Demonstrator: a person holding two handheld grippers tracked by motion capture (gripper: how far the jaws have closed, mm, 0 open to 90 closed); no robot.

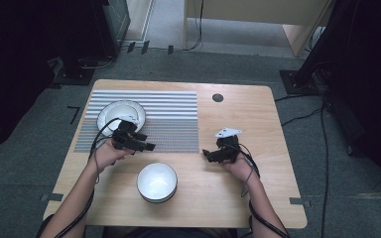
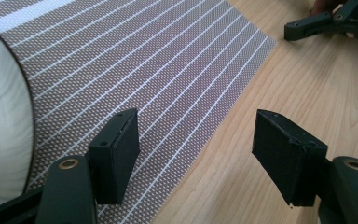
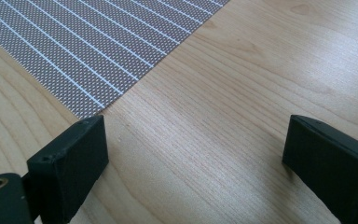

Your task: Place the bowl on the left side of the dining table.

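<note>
Two black grippers hover over the pale wooden table (image 1: 258,183), jaws apart and empty. The left gripper (image 1: 149,146) sits above the striped woven placemat (image 1: 173,119), just beside the white plate (image 1: 110,115); the right gripper (image 1: 207,154) is off the mat's corner. A white bowl (image 1: 157,181) stands nearer the person.

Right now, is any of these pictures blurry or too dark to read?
High view: table well lit, room around it almost black. Left gripper view: plate at the edge is washed out and soft; placemat weave sharp. Right gripper view: wood grain crisp, near jaws slightly soft.
</note>
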